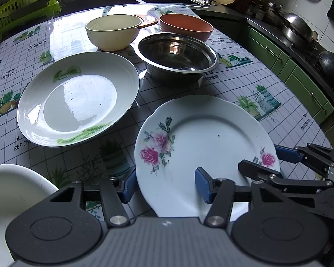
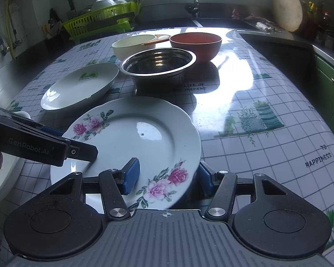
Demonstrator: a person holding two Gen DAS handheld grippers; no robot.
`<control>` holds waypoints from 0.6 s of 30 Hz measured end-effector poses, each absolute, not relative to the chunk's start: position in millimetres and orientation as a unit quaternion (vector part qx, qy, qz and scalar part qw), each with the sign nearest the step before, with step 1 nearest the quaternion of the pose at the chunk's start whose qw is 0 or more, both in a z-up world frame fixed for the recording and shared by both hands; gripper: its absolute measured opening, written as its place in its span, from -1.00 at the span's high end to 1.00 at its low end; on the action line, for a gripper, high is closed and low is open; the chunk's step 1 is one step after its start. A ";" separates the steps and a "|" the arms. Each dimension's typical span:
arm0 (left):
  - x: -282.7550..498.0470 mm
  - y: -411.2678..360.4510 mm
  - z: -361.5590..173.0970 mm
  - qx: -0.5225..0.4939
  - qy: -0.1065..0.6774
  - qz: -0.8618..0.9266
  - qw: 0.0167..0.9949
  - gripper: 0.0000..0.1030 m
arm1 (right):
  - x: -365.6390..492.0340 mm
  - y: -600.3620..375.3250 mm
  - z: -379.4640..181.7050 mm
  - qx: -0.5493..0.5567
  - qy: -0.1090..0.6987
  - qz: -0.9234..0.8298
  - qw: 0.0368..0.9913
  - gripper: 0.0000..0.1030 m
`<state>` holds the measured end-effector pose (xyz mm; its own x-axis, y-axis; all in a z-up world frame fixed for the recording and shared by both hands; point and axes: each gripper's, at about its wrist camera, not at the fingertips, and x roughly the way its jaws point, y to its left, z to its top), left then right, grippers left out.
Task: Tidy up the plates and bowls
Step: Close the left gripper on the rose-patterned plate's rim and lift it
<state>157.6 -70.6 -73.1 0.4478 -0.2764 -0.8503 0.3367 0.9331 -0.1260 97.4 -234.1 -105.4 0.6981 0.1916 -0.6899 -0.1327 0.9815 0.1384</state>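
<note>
From your left wrist camera, your left gripper (image 1: pixel 165 185) has its jaws open astride the near-left rim of the rose plate (image 1: pixel 202 146), one blue pad outside the rim and the other over the plate's face; whether either pad touches it you cannot tell. Your right gripper (image 1: pixel 265 159) reaches in at the rose plate's right edge, one finger above the rim and one beyond it. Just left of and beyond the rose plate lies the green-trimmed plate (image 1: pixel 78 99); beyond the rose plate stands the steel bowl (image 1: pixel 176 55), with the cream bowl (image 1: pixel 112 31) and the terracotta bowl (image 1: pixel 186 25) behind that. A white dish (image 1: pixel 13 191) sits left of the rose plate on the tiled-pattern worktop (image 1: pixel 267 71). From your right wrist camera, the right gripper (image 2: pixel 167 176) shows its jaws open around the rose plate's (image 2: pixel 144 133) near-right rim, not closed on it. The left gripper (image 2: pixel 78 143) comes in over that plate's left side. The steel bowl (image 2: pixel 158 63) stands beyond the rose plate, the green-trimmed plate (image 2: pixel 80 86) beyond and to its left.
</note>
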 end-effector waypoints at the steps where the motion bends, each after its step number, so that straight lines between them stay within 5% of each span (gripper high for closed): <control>1: 157.5 -70.5 -73.1 0.030 0.494 -0.181 0.850 -0.12 | 96.8 -234.0 -105.3 0.039 0.378 0.088 0.921 -0.12; 18: 136.8 -61.3 -68.2 -0.018 0.486 -0.157 0.859 0.06 | 89.9 -229.8 -94.4 0.013 0.367 0.084 0.926 -0.13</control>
<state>136.8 -61.3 -68.2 0.4776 -0.2873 -0.8303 0.2518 0.9501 -0.1840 89.9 -229.8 -94.4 0.7164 0.1653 -0.6779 -0.1466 0.9855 0.0853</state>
